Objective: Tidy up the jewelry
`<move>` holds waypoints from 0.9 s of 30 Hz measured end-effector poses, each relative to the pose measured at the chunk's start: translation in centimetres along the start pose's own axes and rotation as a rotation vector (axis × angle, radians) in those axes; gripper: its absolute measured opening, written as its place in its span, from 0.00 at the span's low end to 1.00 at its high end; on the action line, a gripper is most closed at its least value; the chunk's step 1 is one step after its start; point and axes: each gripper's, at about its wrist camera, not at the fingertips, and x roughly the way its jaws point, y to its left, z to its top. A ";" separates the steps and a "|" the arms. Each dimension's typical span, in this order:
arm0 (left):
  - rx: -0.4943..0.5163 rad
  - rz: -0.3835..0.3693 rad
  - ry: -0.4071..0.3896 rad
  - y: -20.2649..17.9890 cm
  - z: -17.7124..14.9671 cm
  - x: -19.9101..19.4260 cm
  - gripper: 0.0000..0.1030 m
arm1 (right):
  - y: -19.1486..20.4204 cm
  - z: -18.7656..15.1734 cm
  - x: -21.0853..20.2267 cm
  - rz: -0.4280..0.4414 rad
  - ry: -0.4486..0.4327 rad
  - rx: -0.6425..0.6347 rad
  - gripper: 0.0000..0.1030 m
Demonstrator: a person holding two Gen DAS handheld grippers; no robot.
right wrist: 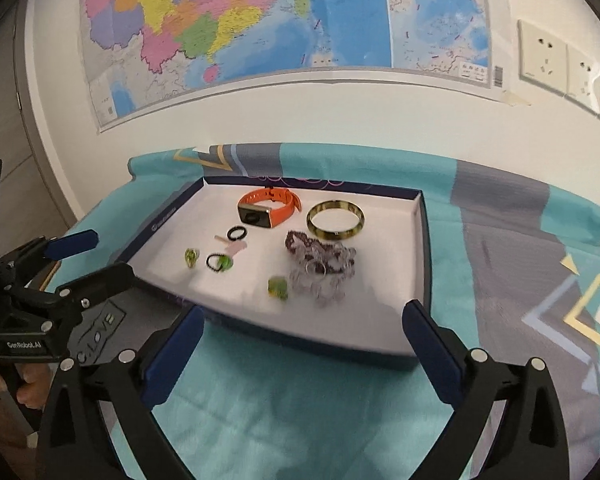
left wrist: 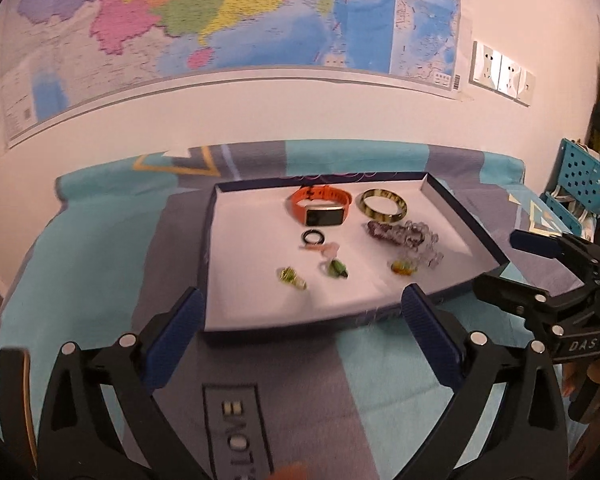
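Both claws, left (left wrist: 302,312) and right (right wrist: 304,330), gape empty before the white-lined jewelry tray (right wrist: 418,240); next they pick a piece, judging by the loose beaded bracelets (right wrist: 320,258).

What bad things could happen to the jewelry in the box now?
1. The beaded bracelets lie in a tangled heap beside the small amber ring, so picking one up could drag the other along.
2. The little green rings are small against the wide-open left gripper and right gripper, so a pinch could miss or flick one away.
3. The shallow box sits on a soft cloth; a bump might slide it.
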 end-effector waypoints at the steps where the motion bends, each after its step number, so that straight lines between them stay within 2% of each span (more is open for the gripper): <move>1: -0.005 0.008 0.001 0.1 -0.3 -0.3 0.95 | 0.2 -0.5 -0.4 -0.010 -0.005 -0.002 0.93; 9: -0.034 0.056 -0.005 0.3 -2.1 -2.4 0.95 | 1.0 -2.9 -1.4 -0.029 0.008 0.013 0.93; 27: -0.048 0.051 0.023 -0.5 -3.8 -3.2 0.95 | 2.1 -4.4 -2.4 -0.034 0.027 0.006 0.93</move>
